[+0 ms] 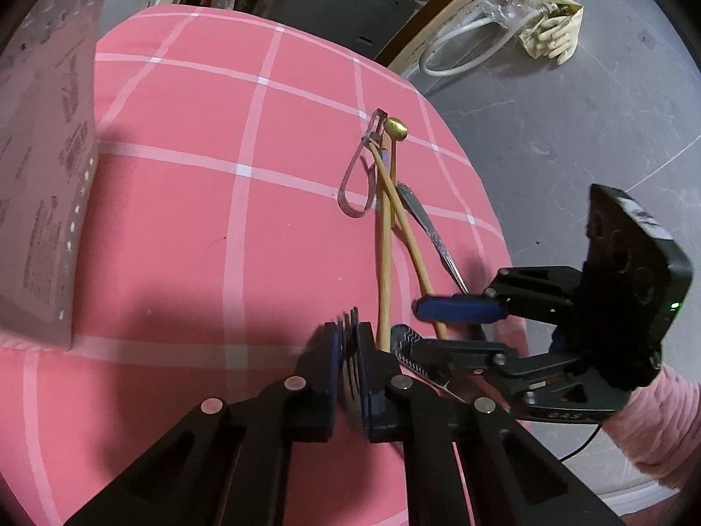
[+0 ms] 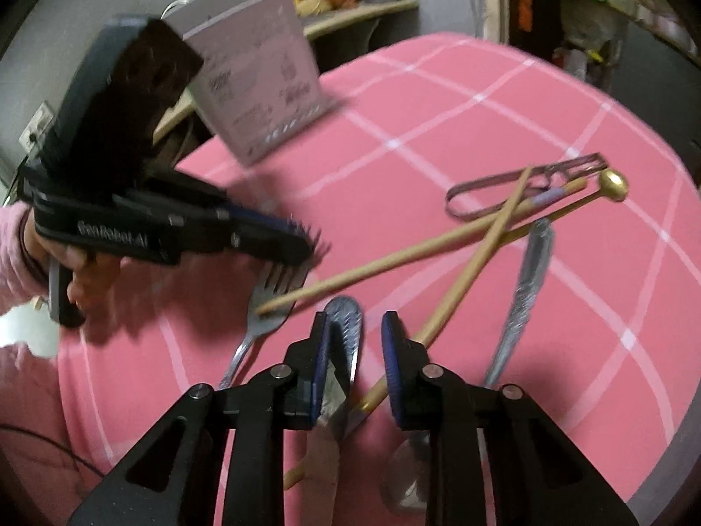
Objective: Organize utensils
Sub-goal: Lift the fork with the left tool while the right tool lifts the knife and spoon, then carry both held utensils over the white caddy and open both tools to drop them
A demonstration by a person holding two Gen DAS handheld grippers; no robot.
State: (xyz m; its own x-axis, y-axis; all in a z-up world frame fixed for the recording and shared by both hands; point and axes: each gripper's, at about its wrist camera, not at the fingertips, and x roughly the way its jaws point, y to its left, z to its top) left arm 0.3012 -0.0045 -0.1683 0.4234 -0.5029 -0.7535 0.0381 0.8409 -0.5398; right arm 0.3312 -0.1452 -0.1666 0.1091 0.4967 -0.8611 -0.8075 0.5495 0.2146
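My left gripper (image 1: pixel 348 337) is shut on the tines of a silver fork (image 1: pixel 350 368), whose head (image 2: pixel 276 289) touches the pink checked cloth. Just to its right my right gripper (image 2: pixel 357 333) stands open. A serrated knife (image 2: pixel 346 337) lies between its fingers, against the left pad and apart from the right one. Two wooden chopsticks (image 2: pixel 394 258) cross beyond it, beside a silver spoon (image 2: pixel 525 280). Farther off lie a gold spoon (image 2: pixel 613 185) and a looped metal tool (image 2: pixel 504 188).
A grey box-shaped container (image 2: pixel 258 87) stands at the far left of the table (image 1: pixel 197 219). The table's rounded edge runs close on the right, with grey floor, a white hose (image 1: pixel 460 57) and pale gloves (image 1: pixel 552 35) beyond. A pink sleeve (image 1: pixel 657 421) holds the right gripper.
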